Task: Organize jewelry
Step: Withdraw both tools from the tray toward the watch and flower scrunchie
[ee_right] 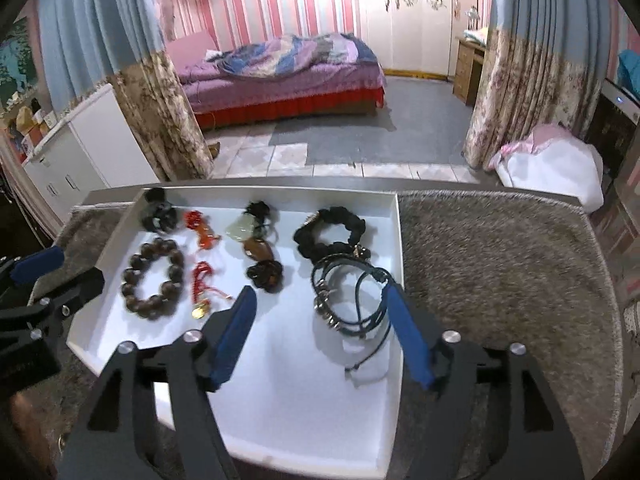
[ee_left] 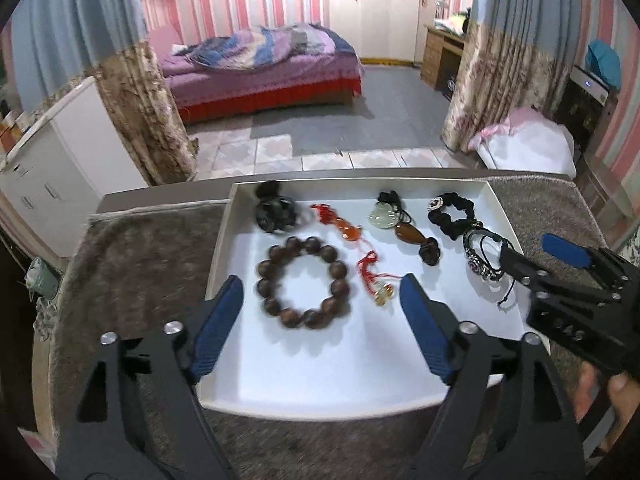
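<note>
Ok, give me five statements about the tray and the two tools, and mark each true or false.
1. The brown bead bracelet lies inside the white tray. True.
2. The left tool is shut on the bead bracelet. False: its jaws stand wide open with nothing between them.
3. The black scrunchie lies on the grey rug outside the tray. False: it lies in the tray, near its far right corner.
4. The right tool is open, its jaws either side of the dark cord bracelet. True.
5. The tray is empty apart from one bracelet. False: it also holds a red tassel charm, a pale jade pendant and more.
</note>
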Available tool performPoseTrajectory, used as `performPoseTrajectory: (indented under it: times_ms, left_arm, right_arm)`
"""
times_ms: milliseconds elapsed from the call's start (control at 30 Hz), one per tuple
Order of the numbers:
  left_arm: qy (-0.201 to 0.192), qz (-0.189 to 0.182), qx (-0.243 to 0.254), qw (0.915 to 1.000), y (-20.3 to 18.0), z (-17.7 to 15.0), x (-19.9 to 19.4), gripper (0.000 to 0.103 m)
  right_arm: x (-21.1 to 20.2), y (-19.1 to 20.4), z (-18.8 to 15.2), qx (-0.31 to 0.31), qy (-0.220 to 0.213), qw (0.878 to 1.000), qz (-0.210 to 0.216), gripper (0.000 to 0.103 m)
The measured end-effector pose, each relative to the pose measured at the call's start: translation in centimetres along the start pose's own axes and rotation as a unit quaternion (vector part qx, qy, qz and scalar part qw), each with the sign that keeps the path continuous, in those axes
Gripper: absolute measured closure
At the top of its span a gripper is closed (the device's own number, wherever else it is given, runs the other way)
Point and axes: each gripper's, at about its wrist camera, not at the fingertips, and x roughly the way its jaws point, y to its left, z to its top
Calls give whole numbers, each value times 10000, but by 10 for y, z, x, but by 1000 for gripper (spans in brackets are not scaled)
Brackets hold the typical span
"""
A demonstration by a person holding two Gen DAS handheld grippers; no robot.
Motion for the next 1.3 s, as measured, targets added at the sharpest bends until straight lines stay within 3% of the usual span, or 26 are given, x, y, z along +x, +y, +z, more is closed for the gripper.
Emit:
performPoseTrajectory:
  times_ms: [167, 200, 333, 733, 1100, 1300]
  left_arm:
    - [-311, 180, -40, 9993, 16, -22, -31, 5]
    - [-346, 196, -36, 9992, 19, -28, -36, 4]
    - [-401, 262, -62, 9988, 32, -56, -52, 3]
    - [-532, 306, -277, 9977, 45, -117, -93, 3]
    - [-468, 464, -397, 9970, 65, -162, -96, 3]
    - [-295, 479, -631, 9964, 90, -193, -84, 3]
  right_arm:
    - [-33, -2, -21, 120, -221, 9997, 67, 28]
    - [-37, -4, -25, 151, -245, 9996, 63, 20]
    - [-58, -7, -51, 173, -419, 9989, -148, 16]
    - [-109, -7, -111, 259, -686, 9973, -84, 16]
    - [-118, -6, -156, 229, -747, 9967, -223, 16]
    - [-95, -14, -180, 329, -596, 9964, -509, 16]
